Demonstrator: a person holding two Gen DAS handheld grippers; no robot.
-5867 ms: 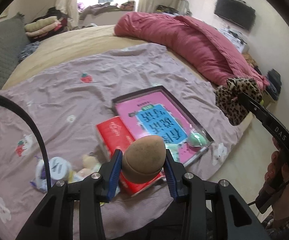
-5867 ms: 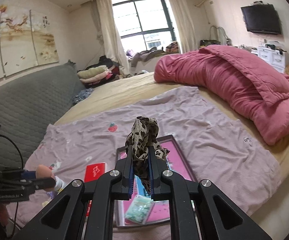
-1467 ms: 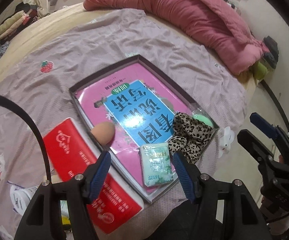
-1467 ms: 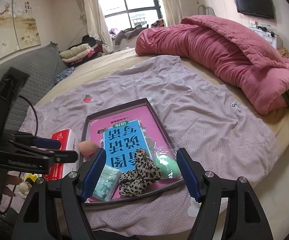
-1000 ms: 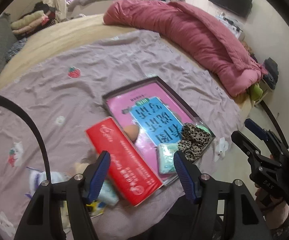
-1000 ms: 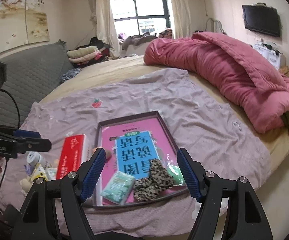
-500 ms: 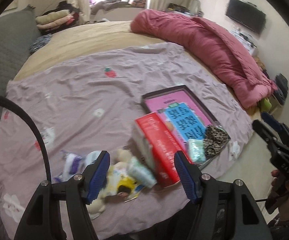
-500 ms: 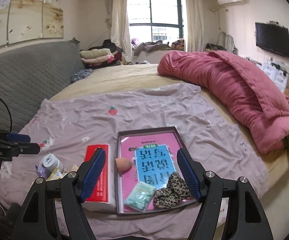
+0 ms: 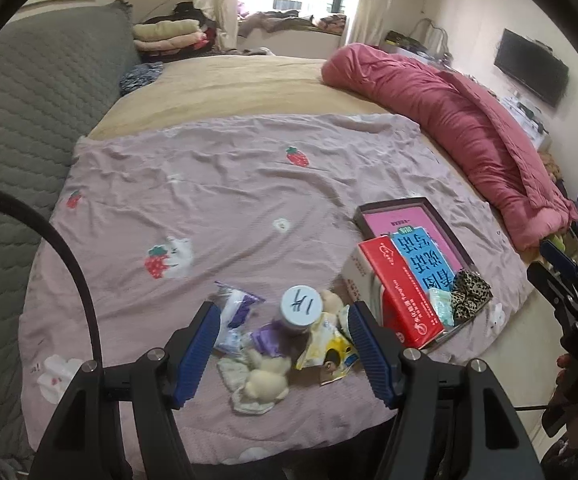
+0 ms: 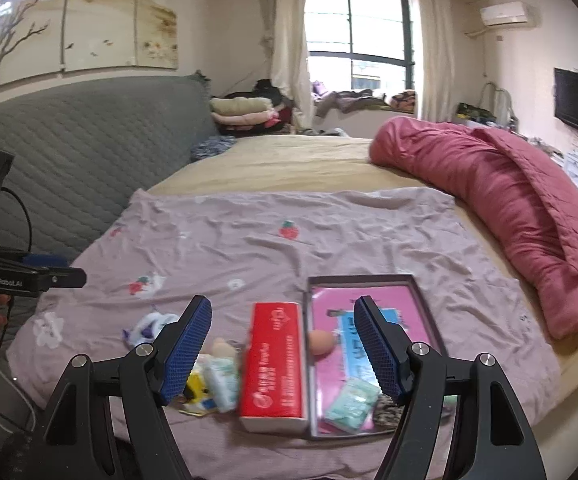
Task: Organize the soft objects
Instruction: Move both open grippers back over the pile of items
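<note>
My left gripper (image 9: 281, 332) is open above a pile of small soft items: a cream plush toy (image 9: 267, 376), a yellow packet (image 9: 329, 350), a white and purple packet (image 9: 235, 312) and a white-lidded jar (image 9: 301, 306). Nothing is between its fingers. To the right, the dark tray (image 9: 393, 203) holds a pink book, a leopard scrunchie (image 9: 469, 290) and a mint tissue pack (image 9: 441, 306). My right gripper (image 10: 283, 332) is open and empty above the red box (image 10: 275, 364) and the tray (image 10: 361, 277), where a peach sponge (image 10: 321, 342) lies.
A mauve strawberry-print sheet (image 9: 229, 200) covers the bed. A rolled pink duvet (image 10: 509, 200) lies along its right side and a grey quilted headboard (image 10: 69, 160) stands at the left. The bed's near edge runs just below the pile and the tray.
Both grippers drew back and swung left, staying open. The left wrist view went from the tray to the pile of small items; the right wrist view now takes in the red box and the pile.
</note>
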